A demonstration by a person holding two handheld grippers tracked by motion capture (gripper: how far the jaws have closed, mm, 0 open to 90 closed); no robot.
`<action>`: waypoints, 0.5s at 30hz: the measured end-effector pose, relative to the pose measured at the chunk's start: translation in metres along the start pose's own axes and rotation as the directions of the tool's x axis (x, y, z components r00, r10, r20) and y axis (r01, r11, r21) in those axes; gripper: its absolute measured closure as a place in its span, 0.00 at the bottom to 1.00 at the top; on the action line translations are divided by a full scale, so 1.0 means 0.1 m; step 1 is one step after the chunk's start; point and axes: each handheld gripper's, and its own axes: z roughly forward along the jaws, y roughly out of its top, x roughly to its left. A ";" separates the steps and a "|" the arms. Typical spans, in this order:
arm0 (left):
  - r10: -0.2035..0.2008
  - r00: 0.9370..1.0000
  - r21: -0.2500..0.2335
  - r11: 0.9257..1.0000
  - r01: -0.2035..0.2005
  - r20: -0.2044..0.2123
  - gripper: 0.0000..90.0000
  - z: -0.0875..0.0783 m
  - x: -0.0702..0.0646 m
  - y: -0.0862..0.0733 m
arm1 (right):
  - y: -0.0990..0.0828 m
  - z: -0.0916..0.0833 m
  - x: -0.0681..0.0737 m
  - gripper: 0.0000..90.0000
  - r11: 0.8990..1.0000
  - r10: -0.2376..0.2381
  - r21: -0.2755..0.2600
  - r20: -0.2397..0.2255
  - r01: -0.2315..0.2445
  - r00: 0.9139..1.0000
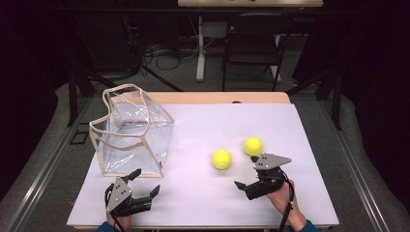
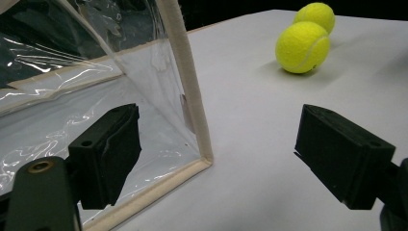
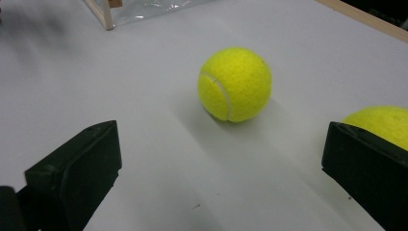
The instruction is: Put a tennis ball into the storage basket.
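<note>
- High view: left claw at 7 o'clock on the white table, jaws spread wide and empty, tips just short of the near bottom edge of the clear bag.
- Clear bag standing upright at 10 o'clock, beige trim along its edges, mouth open upward, handles up.
- Right claw at 5 o'clock, jaws wide apart, gripping nothing, held by a hand from the table's near edge.
- Near tennis ball just past centre toward 3 o'clock, at 10 o'clock from the right claw and close to it; far tennis ball at 12 o'clock from that claw, near its grey plate, apart from the first ball.
- Left gripper view: left claw wide open, nothing between the jaws; clear bag at 10 o'clock, its beige corner seam rising between the two jaws, no contact visible.
- Near tennis ball at 1 o'clock, overlapping the far tennis ball behind it, both on the table.
- Right gripper view: right claw wide, empty; near tennis ball at 12 o'clock ahead of the gap, resting on the table.
- Far tennis ball at 3 o'clock, partly behind the right-hand jaw; touching or not, cannot tell.
- Corner of the clear bag at 11 o'clock, well apart.
</note>
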 end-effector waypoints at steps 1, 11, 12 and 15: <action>0.003 1.000 0.001 1.000 -0.003 0.001 0.18 0.00 0.00 0.00 | 0.01 0.02 0.00 0.00 1.000 0.000 0.004 -0.005 0.000 1.000; 0.001 1.000 -0.001 1.000 -0.001 0.001 0.18 0.00 0.00 0.00 | 0.10 0.09 0.00 0.00 0.999 -0.019 0.026 -0.023 0.019 1.000; 0.002 1.000 -0.001 1.000 -0.002 0.001 0.18 0.00 0.00 0.00 | 0.11 0.11 0.00 0.00 0.999 -0.018 0.032 -0.029 0.019 0.999; 0.000 1.000 0.000 1.000 0.000 -0.001 0.18 0.00 0.00 0.00 | 0.13 0.12 0.01 0.00 0.999 -0.022 0.037 -0.029 0.024 0.999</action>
